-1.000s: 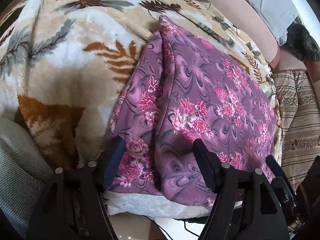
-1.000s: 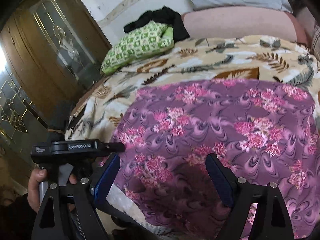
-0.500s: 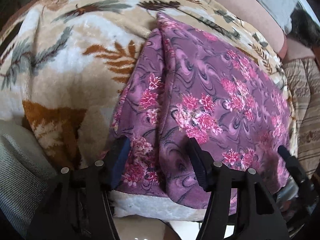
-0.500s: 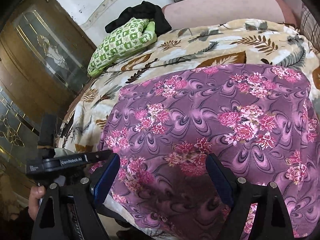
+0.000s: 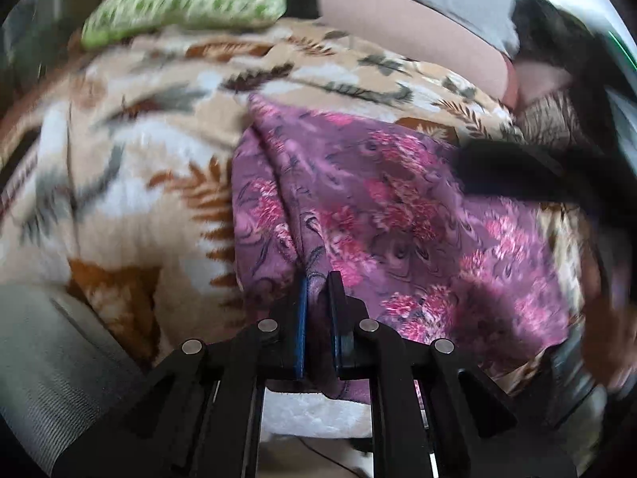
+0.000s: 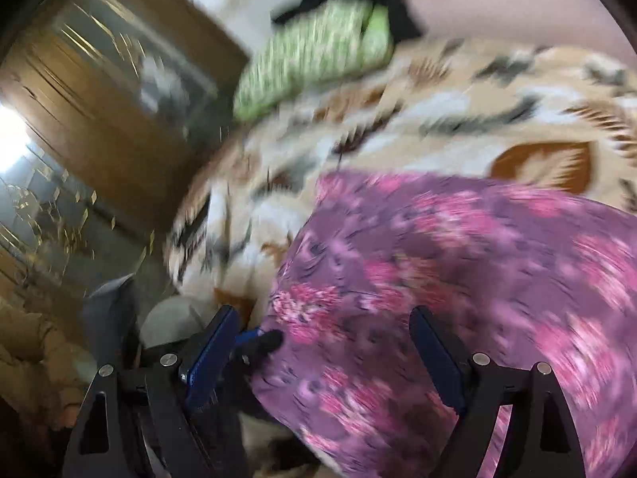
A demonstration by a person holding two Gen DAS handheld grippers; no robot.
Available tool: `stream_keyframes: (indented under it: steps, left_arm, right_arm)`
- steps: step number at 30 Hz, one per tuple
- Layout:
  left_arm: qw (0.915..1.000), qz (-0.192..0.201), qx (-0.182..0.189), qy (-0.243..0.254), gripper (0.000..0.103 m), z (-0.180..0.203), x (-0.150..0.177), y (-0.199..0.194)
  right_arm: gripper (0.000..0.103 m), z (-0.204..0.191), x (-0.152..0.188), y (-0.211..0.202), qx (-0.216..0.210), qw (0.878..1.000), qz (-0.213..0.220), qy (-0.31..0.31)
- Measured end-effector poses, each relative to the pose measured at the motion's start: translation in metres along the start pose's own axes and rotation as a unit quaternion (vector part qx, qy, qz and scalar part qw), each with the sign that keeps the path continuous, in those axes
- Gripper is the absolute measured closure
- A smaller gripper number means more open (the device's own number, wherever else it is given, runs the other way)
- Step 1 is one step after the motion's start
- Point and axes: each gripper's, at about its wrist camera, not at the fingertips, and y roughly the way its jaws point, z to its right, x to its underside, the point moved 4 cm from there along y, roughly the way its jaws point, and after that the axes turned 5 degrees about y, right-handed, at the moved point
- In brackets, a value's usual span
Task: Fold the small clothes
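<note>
Left tongs (image 5: 317,279) clenched on purple floral garment (image 5: 390,215) fold; right tongs (image 6: 322,334) released, straddling garment edge.

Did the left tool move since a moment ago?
Yes. The left tool has closed on the near edge of the purple cloth and tipped upward: the green pillow, out of view before, now shows above the leaf blanket.
</note>
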Motion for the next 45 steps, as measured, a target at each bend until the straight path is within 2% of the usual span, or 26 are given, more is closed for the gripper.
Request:
stream_keyframes:
  steps: [4,7,9,12,13,14,15,16,19,20,22,23,25,26,28,30,32,34,36,38,40,42,45]
  left_arm:
    - [0.9950,0.035,-0.047,0.081,0.094,0.029,0.001,-0.002]
    - [0.9898,0.050,-0.056,0.121,0.094,0.043,0.002,-0.002]
    - [0.9855,0.058,-0.063,0.146,0.094,0.052,0.004,-0.003]
    - [0.9844,0.057,-0.061,0.155,0.094,0.053,0.006,-0.004]
    - [0.9850,0.054,-0.060,0.152,0.094,0.051,0.005,-0.003]
    - [0.9860,0.050,-0.057,0.148,0.094,0.049,0.004,-0.002]
    - [0.9870,0.046,-0.055,0.144,0.094,0.047,0.003,-0.001]
    - [0.9880,0.046,-0.049,0.140,0.094,0.045,0.002,-0.002]
    - [0.9884,0.061,-0.032,0.136,0.094,0.047,0.000,-0.011]
    - [0.9879,0.073,-0.028,0.134,0.094,0.051,0.002,-0.021]
    - [0.9854,0.104,-0.010,0.135,0.094,0.058,-0.002,-0.040]
    - [0.9837,0.115,-0.002,0.138,0.095,0.066,-0.005,-0.049]
    - [0.9819,0.121,0.018,0.145,0.095,0.084,-0.010,-0.061]
    - [0.9799,0.122,0.040,0.153,0.095,0.102,-0.013,-0.066]
    - [0.9729,0.127,0.069,0.180,0.095,0.138,-0.019,-0.068]
    - [0.9645,0.121,0.094,0.215,0.095,0.176,-0.022,-0.063]
    - [0.9586,0.100,0.130,0.233,0.095,0.212,-0.023,-0.046]
    - [0.9568,0.069,0.155,0.236,0.095,0.237,-0.025,-0.024]
    - [0.9572,0.053,0.146,0.244,0.095,0.253,-0.024,-0.008]
    - [0.9593,0.049,0.143,0.239,0.094,0.260,-0.024,0.002]
    - [0.9612,0.029,0.147,0.232,0.094,0.262,-0.023,0.012]
    - [0.9606,0.031,0.151,0.232,0.094,0.265,-0.025,0.015]
    - [0.9588,0.028,0.176,0.221,0.094,0.268,-0.027,0.016]
  right_arm:
    - [0.018,-0.023,-0.039,0.044,-0.020,0.998,-0.055,0.001]
    - [0.018,-0.050,-0.061,0.076,0.048,0.993,-0.090,-0.065]
    - [0.032,-0.061,-0.067,0.104,0.131,0.974,-0.135,-0.124]
    - [0.041,-0.068,-0.054,0.137,0.215,0.934,-0.196,-0.206]
    - [0.051,-0.066,-0.050,0.141,0.238,0.922,-0.201,-0.228]
    - [0.074,-0.063,-0.044,0.148,0.283,0.902,-0.202,-0.256]
    - [0.084,-0.061,-0.043,0.147,0.299,0.897,-0.197,-0.260]
    - [0.088,-0.060,-0.043,0.142,0.294,0.902,-0.186,-0.256]
    - [0.090,-0.052,-0.050,0.108,0.255,0.932,-0.135,-0.222]
    - [0.090,-0.046,-0.054,0.091,0.228,0.947,-0.114,-0.196]
    - [0.090,-0.027,-0.059,0.047,0.148,0.979,-0.060,-0.130]
    - [0.090,-0.014,-0.059,0.023,0.106,0.989,-0.032,-0.094]
    - [0.090,0.015,-0.054,-0.020,0.036,0.999,0.022,-0.023]
    - [0.091,0.029,-0.049,-0.038,0.010,0.999,0.044,0.010]
    - [0.091,0.072,-0.031,-0.085,-0.049,0.989,0.111,0.084]
    - [0.091,0.106,-0.011,-0.118,-0.067,0.976,0.164,0.126]
    - [0.091,0.145,0.007,-0.142,-0.071,0.965,0.196,0.159]
    - [0.091,0.175,0.016,-0.154,-0.072,0.957,0.210,0.188]
    - [0.091,0.208,0.023,-0.157,-0.080,0.947,0.220,0.221]
    - [0.091,0.231,0.026,-0.153,-0.077,0.942,0.212,0.248]
    - [0.091,0.241,0.028,-0.152,-0.081,0.938,0.206,0.266]
    - [0.091,0.239,0.029,-0.159,-0.094,0.934,0.214,0.270]
    - [0.091,0.241,0.033,-0.168,-0.078,0.933,0.221,0.272]
